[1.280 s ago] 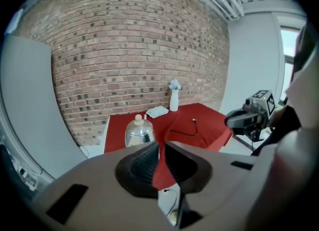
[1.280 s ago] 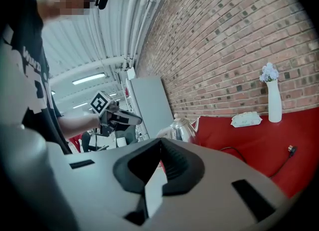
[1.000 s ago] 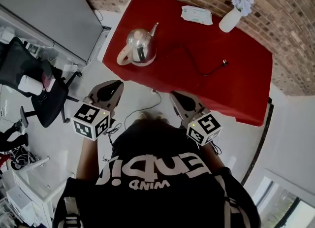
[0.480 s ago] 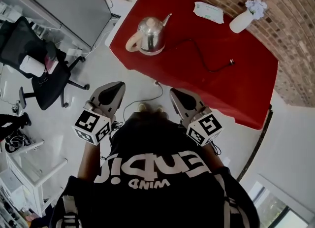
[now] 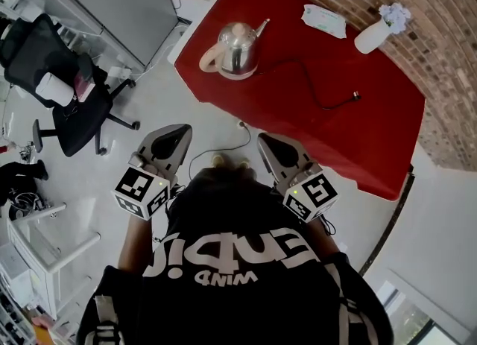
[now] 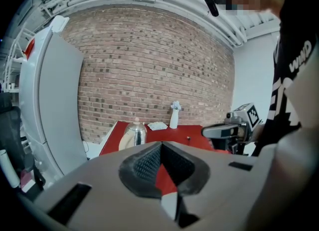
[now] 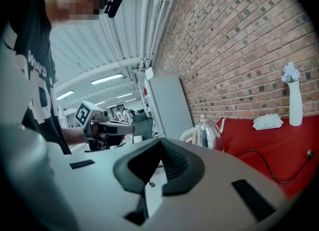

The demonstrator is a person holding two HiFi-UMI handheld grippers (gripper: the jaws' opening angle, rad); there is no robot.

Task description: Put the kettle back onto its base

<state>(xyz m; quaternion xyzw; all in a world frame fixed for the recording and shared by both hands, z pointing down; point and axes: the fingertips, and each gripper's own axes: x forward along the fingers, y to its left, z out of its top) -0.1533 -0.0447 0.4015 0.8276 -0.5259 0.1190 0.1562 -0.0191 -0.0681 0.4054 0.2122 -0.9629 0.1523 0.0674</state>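
2 grippers nearest, side by side just ahead of a black shirt (image 5: 246,269), both over pale floor (image 5: 149,112) and well short of the table. Left gripper (image 5: 177,132): closed, ribbed pads (image 6: 144,162) pressed together at the tip, nothing between. Right gripper (image 5: 268,142): likewise closed and empty, dark pads (image 7: 175,162) meeting at the tip. 1 marker cube (image 5: 140,189) at the back of the left gripper, 1 more (image 5: 309,194) at the back of the right. Between the 2 grippers, down on the floor, a thin looping cable (image 5: 216,159).

Off to the left, a black office chair (image 5: 67,105); beyond it, a tall grey cabinet (image 5: 104,1).

Further on, a red table (image 5: 358,142) set against a brick wall (image 5: 447,60). Kettle (image 5: 237,47) close to the table's near left corner, upright, spout toward the wall, pale handle toward the table's left edge. Apparently seated on a low round base (image 5: 240,76), and touched by neither gripper. From under the kettle, a black cord (image 5: 315,88) snaking right across the red top to a plug (image 5: 356,97) lying loose on the table.

Farthest, along the wall side of the table: 1 white packet (image 5: 324,21) lying flat, then 1 white vase (image 5: 373,36) standing upright with pale flowers (image 5: 395,14).
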